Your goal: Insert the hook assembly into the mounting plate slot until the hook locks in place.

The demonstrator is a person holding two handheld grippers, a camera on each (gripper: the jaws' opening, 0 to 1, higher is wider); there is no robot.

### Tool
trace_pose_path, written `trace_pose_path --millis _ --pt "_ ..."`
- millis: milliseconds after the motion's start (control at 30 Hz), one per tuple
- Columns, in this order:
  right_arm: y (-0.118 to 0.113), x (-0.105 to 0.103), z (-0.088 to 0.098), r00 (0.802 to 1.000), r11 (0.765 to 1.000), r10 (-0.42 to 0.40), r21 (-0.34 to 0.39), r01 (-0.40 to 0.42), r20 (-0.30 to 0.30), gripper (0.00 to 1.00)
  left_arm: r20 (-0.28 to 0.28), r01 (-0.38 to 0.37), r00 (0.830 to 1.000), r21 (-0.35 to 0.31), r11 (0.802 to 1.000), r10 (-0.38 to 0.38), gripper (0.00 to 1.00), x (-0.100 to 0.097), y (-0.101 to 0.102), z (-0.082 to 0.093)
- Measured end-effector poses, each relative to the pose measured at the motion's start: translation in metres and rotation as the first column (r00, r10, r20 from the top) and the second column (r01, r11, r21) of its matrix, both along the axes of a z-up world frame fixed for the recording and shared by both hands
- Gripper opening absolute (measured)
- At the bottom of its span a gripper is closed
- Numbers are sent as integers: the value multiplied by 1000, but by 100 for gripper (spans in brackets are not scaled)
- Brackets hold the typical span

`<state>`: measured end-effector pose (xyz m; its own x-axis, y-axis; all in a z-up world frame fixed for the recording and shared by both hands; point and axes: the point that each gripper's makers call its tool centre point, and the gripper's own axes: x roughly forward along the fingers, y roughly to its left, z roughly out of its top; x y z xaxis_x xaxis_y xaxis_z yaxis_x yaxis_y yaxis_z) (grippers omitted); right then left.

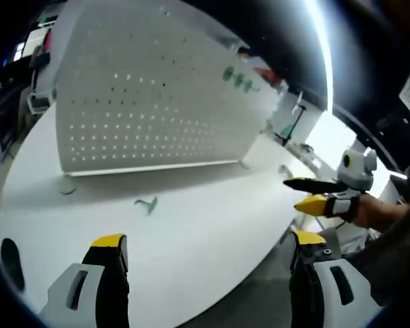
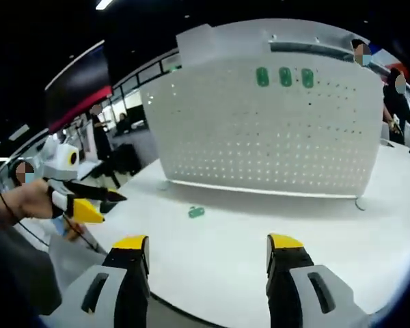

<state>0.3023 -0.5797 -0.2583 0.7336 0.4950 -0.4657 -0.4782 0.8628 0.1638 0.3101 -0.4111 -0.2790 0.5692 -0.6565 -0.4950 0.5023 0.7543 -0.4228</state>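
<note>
A white perforated mounting plate [image 1: 157,102] stands upright on the white table [image 1: 212,205], with three green hooks [image 1: 239,80] seated near its top. In the right gripper view the same plate [image 2: 273,130] carries those hooks [image 2: 285,76]. One loose green hook [image 1: 148,203] lies flat on the table in front of the plate, also seen as a small green piece [image 2: 196,212]. My left gripper [image 1: 208,239] is open and holds nothing, well short of the loose hook. My right gripper [image 2: 208,241] is open too, with nothing between its jaws.
The right gripper [image 1: 321,198] enters the left gripper view beyond the table's edge, in a hand. The left gripper [image 2: 82,201] appears at the left of the right gripper view. The plate's feet [image 2: 359,203] rest on the table. People stand in the background.
</note>
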Motion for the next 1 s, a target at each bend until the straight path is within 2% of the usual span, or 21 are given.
trace_pose_path --millis 200,400,467,500,733,867,1000 --pt "2 -16 -10 999 1000 4 18 -3 -40 69 -38 3 999 4 1000 -3 100 3 -2 -13" --pt "-4 -28 -22 996 999 -17 44 21 -87 67 -54 19 998 15 1000 -18 97 20 -10 -32" --pt "-5 -30 -23 995 999 -19 49 24 -96 66 -33 9 999 -28 1000 -10 95 30 -12 -33" --pt "-5 -31 -24 995 998 -19 50 24 -101 65 -54 -2 999 -45 999 0 95 34 -13 -38" --pt "-11 -25 -30 992 999 -20 45 26 -125 62 -65 14 998 -17 1000 -15 92 56 -17 -62" --pt "-7 -19 -30 991 998 -7 55 15 -135 61 -51 26 998 -19 999 -27 86 70 -23 -67" --pt "-1 -12 -32 990 998 6 64 3 -144 60 -60 34 998 3 999 -34 83 83 -27 -82"
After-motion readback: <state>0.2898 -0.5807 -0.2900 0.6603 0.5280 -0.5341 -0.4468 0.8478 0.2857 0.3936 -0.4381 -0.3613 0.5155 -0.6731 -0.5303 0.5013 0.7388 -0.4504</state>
